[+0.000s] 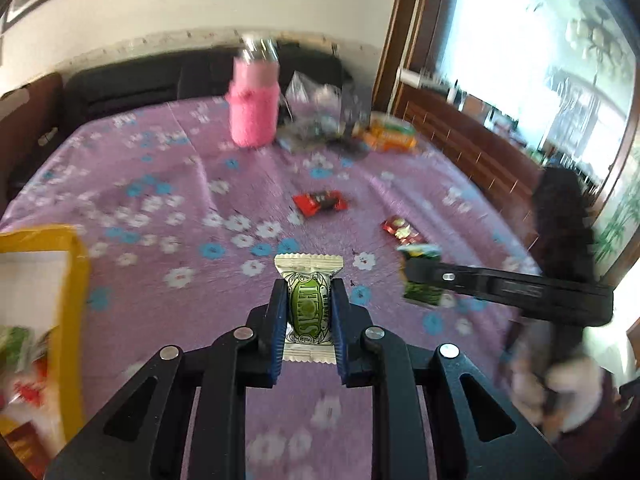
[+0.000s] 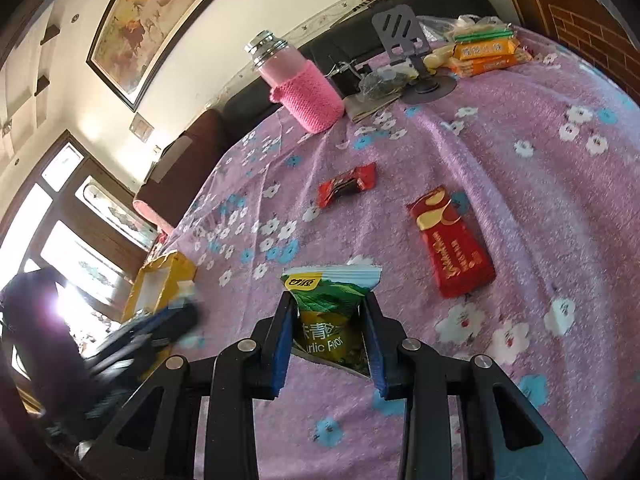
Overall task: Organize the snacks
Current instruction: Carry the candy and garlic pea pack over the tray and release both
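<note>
Our left gripper [image 1: 308, 312] clamps a glossy white-and-green candy wrapper [image 1: 309, 304] with crimped ends between its blue ribbed pads, above the flowered purple cloth [image 1: 160, 184]; our right gripper [image 2: 328, 332] pinches a crinkly green snack pouch [image 2: 328, 312]; a flat red packet [image 2: 450, 242] and a small red wrapper [image 2: 347, 189] lie mid-cloth; a yellow box [image 1: 72, 280] sits at the left edge.

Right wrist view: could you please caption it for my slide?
Right gripper holds a green snack packet above the floral tablecloth.

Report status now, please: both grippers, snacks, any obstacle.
Left gripper shut on white-green candy. Right gripper shut on green snack packet. Two red snacks loose on cloth. Nothing blocking.
</note>
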Demonstrator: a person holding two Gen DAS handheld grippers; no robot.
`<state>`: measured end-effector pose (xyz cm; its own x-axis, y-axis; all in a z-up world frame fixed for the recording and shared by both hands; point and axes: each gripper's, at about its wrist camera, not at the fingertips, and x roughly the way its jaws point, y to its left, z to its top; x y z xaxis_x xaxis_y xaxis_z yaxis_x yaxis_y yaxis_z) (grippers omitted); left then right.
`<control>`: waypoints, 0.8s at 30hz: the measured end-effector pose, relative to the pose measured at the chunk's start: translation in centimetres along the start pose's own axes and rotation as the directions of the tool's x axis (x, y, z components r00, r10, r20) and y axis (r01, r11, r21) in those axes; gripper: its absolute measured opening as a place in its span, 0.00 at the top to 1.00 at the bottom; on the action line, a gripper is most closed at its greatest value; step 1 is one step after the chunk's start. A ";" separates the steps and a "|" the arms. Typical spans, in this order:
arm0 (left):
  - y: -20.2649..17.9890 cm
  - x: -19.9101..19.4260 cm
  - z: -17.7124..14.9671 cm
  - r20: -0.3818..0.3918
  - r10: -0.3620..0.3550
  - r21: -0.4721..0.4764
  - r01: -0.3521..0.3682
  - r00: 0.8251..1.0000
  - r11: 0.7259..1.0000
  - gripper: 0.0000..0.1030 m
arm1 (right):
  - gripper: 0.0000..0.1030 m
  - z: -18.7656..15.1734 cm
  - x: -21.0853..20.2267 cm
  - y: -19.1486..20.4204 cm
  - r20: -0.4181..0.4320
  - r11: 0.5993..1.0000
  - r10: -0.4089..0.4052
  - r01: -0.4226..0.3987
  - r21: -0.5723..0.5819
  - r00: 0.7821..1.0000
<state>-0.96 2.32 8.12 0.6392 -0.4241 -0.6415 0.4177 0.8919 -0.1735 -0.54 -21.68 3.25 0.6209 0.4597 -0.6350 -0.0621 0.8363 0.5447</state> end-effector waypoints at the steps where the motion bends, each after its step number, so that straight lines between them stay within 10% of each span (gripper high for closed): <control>1: 0.5 -1.8 -0.2 0.022 0.001 -0.016 0.000 1.000 1.000 0.83 | 0.67 -0.2 -0.1 0.2 0.003 1.000 0.014 -0.014 0.002 1.000; 9: 5.6 -10.7 -2.7 0.094 0.048 -0.161 -0.032 0.994 0.986 0.83 | 0.67 -0.6 0.9 0.2 -0.033 0.995 0.038 -0.034 0.098 0.999; 14: 8.6 -13.4 -4.4 0.124 0.090 -0.236 -0.059 0.988 0.970 0.83 | 0.67 -0.4 1.2 2.7 -0.058 0.992 -0.122 0.124 0.030 0.991; 24: 15.6 -15.7 -9.0 0.112 0.220 -0.398 -0.159 0.969 0.903 0.83 | 0.68 -3.8 2.4 14.6 -0.147 0.978 0.086 -0.112 -0.176 0.985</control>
<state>-10.30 24.28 8.71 0.7832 -0.2327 -0.5765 0.0187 0.9357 -0.3522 -2.88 -7.21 7.63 0.4913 0.5692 -0.6593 -0.2675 0.8190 0.5076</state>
